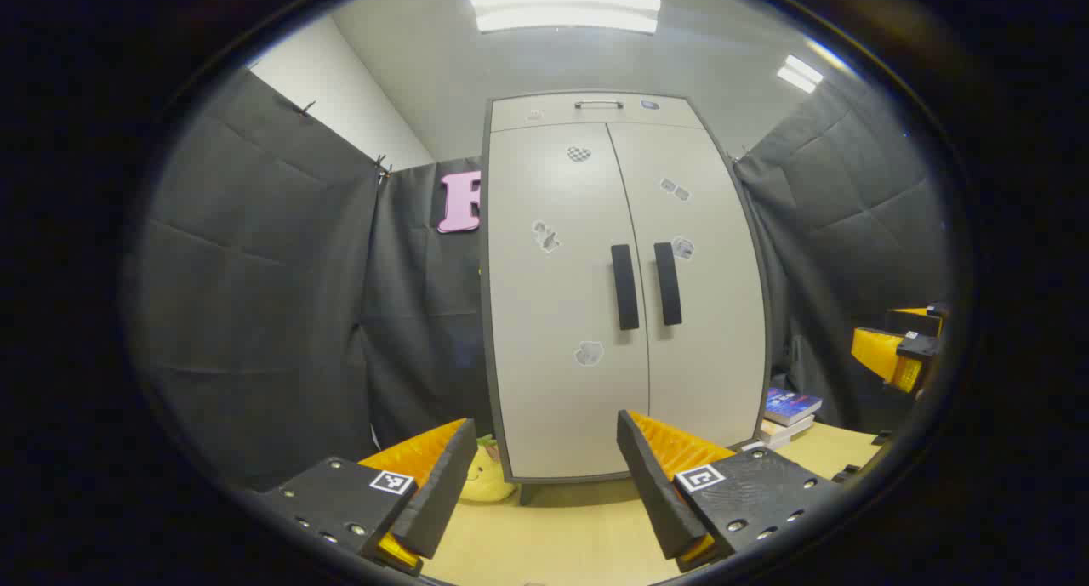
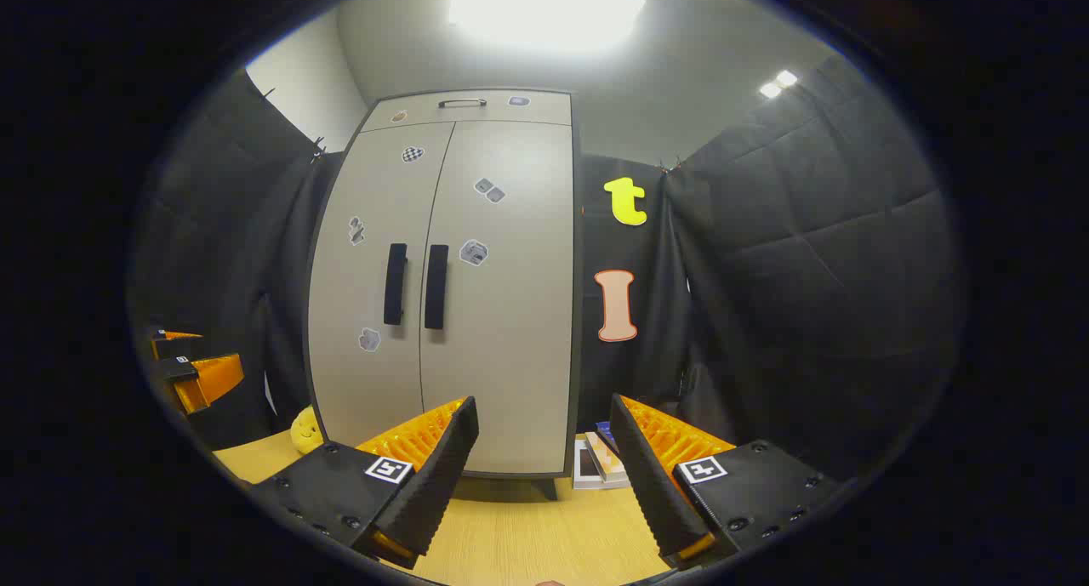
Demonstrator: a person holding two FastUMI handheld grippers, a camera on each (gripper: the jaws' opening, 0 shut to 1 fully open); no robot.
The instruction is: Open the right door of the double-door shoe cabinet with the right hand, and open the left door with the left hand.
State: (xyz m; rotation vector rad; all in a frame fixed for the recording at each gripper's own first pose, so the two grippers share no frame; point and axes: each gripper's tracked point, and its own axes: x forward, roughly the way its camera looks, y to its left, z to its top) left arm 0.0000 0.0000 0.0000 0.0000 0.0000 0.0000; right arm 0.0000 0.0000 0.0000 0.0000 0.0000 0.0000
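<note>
— Pale grey and tall, that double-door shoe cabinet [image 1: 625, 288] stands on short legs on the light wooden floor [image 1: 553, 535], both doors flat shut. Do you see it from both sides?

— Yes. In the left gripper view it sits straight ahead, a little right of centre; in the right gripper view [image 2: 442, 288] it stands left of centre. The left door [image 1: 561, 305] and the right door [image 1: 706, 288] meet at a thin seam, and small grey stickers dot both.

— And the handles?

— Two black vertical bar handles, just beside each other across the seam: the left handle [image 1: 624, 287] and the right handle [image 1: 668, 283]. A shallow top drawer [image 1: 595, 110] with a slim metal pull runs above the doors.

— How are the grippers?

— The left gripper [image 1: 544, 475] has its fingers spread wide with nothing between them, well apart from the cabinet. The right gripper [image 2: 540, 475] is likewise spread and holds nothing; it also shows at the far right edge of the left gripper view [image 1: 902, 348], and neither touches a handle.

— Anything else on the floor?

— A yellow plush toy [image 1: 489, 475] lies at the cabinet's lower left corner, and a small stack of books [image 1: 787, 416] lies beside its right side. Black quilted cloth [image 2: 808, 271] hangs all round as wall.
</note>
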